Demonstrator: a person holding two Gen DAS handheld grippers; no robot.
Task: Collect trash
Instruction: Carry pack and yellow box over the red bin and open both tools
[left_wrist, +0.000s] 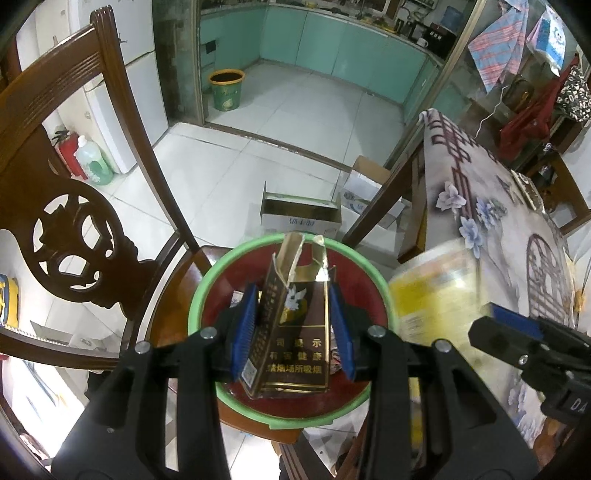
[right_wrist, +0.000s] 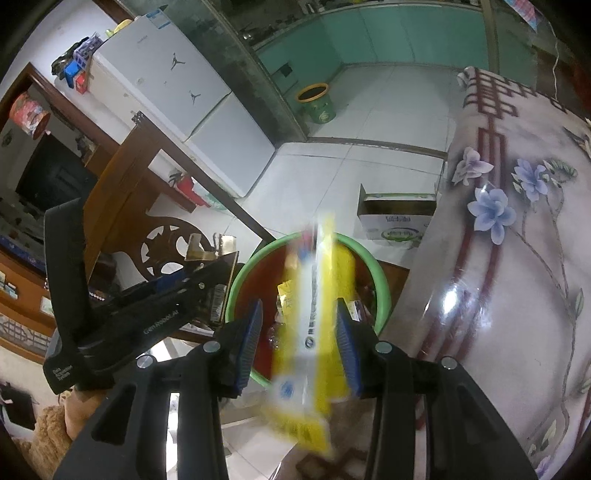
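Brown-and-gold box: a torn cigarette box (left_wrist: 291, 328) stood upright between the blue pads (left_wrist: 246, 325) of the left gripper (left_wrist: 294, 328), its ragged open top pointing away from the camera.
Left gripper: jaws closed in on the box's two sides, pads touching it; the box hung over the basin.
Basin: a green-rimmed basin (left_wrist: 207, 291) with a dark red inside sat on the seat of a wooden chair (left_wrist: 66, 206); other small scraps lay in its bottom.
Yellow packet: a yellow-and-white packet (right_wrist: 314, 325), blurred, showed between the fingers of the right gripper (right_wrist: 300, 341), reaching over the basin's near rim (right_wrist: 380, 291).
Right gripper: whether its blue pads (right_wrist: 251, 339) pressed the packet or stood free of it could not be told; gaps showed on both sides.
Table: a flowered cloth (right_wrist: 517, 258) covered the table just right of the basin.
Floor: an open carton (left_wrist: 299, 214) stood on the white tiles beyond the basin; a green bin (left_wrist: 226, 90) with a yellow rim stood far back by the kitchen doorway.
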